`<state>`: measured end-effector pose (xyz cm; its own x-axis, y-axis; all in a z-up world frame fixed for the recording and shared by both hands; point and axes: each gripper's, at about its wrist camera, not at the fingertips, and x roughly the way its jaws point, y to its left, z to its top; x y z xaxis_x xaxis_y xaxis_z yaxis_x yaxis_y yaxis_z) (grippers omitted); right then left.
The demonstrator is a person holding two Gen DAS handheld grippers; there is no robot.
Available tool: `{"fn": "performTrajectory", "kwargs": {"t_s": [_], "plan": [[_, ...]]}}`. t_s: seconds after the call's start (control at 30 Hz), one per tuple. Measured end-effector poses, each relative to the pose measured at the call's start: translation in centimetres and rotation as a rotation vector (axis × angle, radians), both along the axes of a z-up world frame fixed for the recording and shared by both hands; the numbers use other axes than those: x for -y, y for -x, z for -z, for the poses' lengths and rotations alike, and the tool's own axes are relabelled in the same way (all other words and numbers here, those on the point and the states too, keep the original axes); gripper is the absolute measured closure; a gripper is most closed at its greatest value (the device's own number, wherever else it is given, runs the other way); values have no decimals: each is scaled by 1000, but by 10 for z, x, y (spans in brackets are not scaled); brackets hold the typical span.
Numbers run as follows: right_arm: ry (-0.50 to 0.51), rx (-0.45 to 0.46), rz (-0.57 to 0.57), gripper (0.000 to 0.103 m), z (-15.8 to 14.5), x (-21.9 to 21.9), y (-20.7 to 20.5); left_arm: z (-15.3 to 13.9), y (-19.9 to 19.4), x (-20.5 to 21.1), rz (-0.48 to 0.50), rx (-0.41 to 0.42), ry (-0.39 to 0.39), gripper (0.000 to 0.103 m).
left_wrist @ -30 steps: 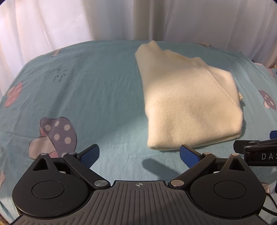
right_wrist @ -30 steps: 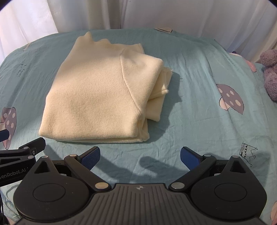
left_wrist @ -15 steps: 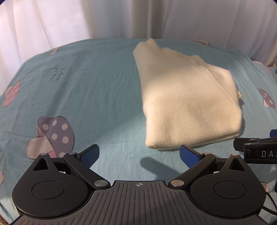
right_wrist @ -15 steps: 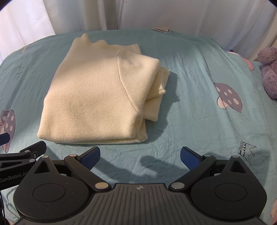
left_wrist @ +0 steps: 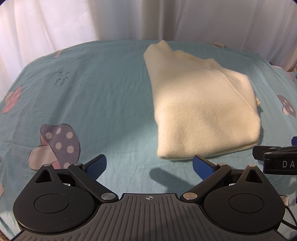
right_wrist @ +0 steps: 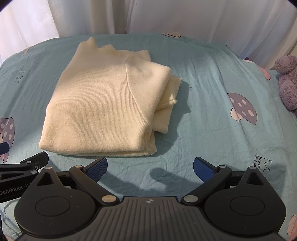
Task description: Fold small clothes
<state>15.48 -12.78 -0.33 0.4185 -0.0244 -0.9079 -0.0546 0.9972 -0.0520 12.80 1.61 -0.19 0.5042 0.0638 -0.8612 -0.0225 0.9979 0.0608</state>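
Observation:
A cream knit sweater (left_wrist: 202, 103) lies folded into a thick rectangle on the teal sheet; it also shows in the right wrist view (right_wrist: 109, 109), with layered edges on its right side. My left gripper (left_wrist: 149, 165) is open and empty, just in front of the sweater's near left corner. My right gripper (right_wrist: 150, 166) is open and empty, just in front of the sweater's near right corner. Each gripper's side shows at the edge of the other's view.
The teal sheet (left_wrist: 96, 103) with mushroom prints covers the bed. White curtains (right_wrist: 167, 14) hang behind. A purple plush toy (right_wrist: 287, 81) sits at the far right edge. Handwritten marks (left_wrist: 61, 78) are on the sheet at the left.
Both grippers have drawn back slightly from the sweater, so it sits a little farther off in both views. Both stay open.

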Motion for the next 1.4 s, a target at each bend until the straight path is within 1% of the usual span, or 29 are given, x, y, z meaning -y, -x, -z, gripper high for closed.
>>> {"fn": "performTrajectory", "kwargs": {"t_s": [1.4], "plan": [[1, 4, 11, 4, -2, 2, 3, -3, 3, 0, -2, -23, 12, 1]]}}
